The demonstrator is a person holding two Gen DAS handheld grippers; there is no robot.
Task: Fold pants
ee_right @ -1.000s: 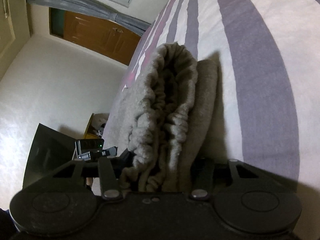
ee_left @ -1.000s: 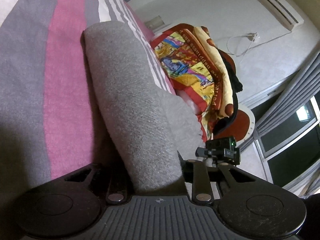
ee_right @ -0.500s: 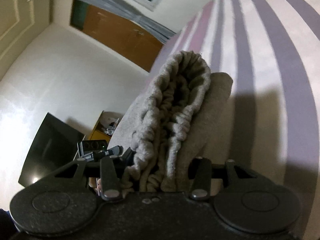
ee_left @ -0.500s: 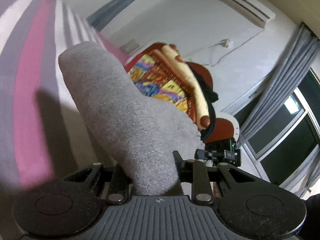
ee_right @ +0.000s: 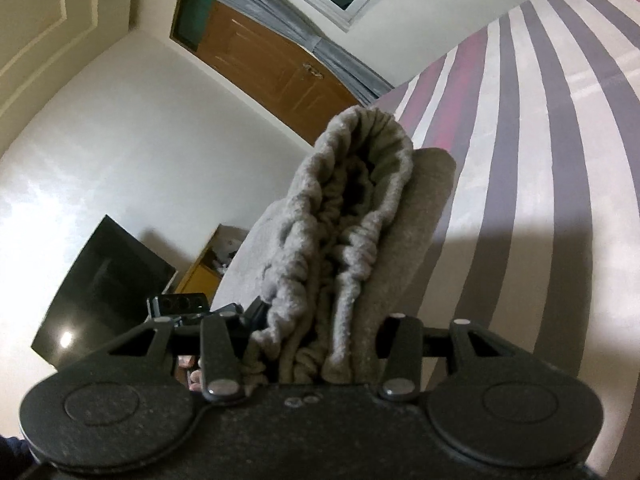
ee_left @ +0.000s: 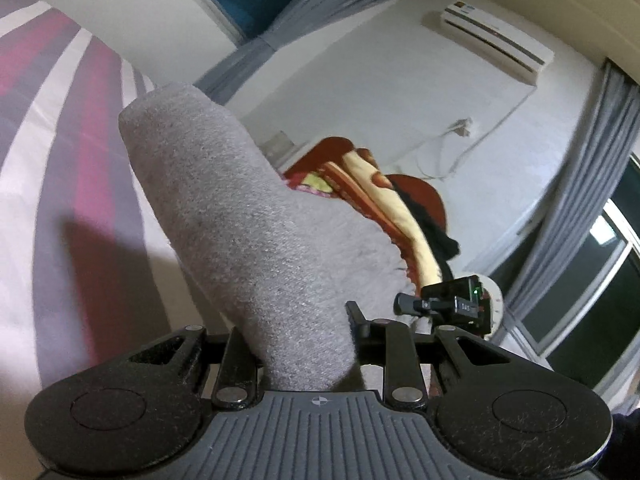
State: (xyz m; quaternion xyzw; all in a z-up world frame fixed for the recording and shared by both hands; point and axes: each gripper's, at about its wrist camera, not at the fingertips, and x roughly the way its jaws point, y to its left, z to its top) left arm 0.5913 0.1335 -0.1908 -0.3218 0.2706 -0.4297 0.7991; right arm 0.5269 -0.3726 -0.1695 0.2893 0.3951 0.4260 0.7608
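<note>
The grey fleece pants (ee_left: pixel 240 236) are folded into a thick bundle and held up above the striped bed (ee_left: pixel 48 200). My left gripper (ee_left: pixel 304 356) is shut on the smooth folded end. My right gripper (ee_right: pixel 316 356) is shut on the bunched elastic waistband end (ee_right: pixel 352 216) of the same pants. The fingertips of both grippers are hidden in the cloth. The other gripper shows in each view, at the right in the left wrist view (ee_left: pixel 444 304) and at the left in the right wrist view (ee_right: pixel 180 304).
The bed sheet (ee_right: pixel 540 160) has grey, white and pink stripes. A colourful blanket pile (ee_left: pixel 380 204) lies at the bed's far end. An air conditioner (ee_left: pixel 496 40), curtains (ee_left: pixel 580 208), a wooden door (ee_right: pixel 272 68) and a dark TV (ee_right: pixel 104 276) line the walls.
Both grippers have lifted the pants off the bed and tilted upward, so more wall and window shows and the bed has dropped lower in view. The grips have not changed.
</note>
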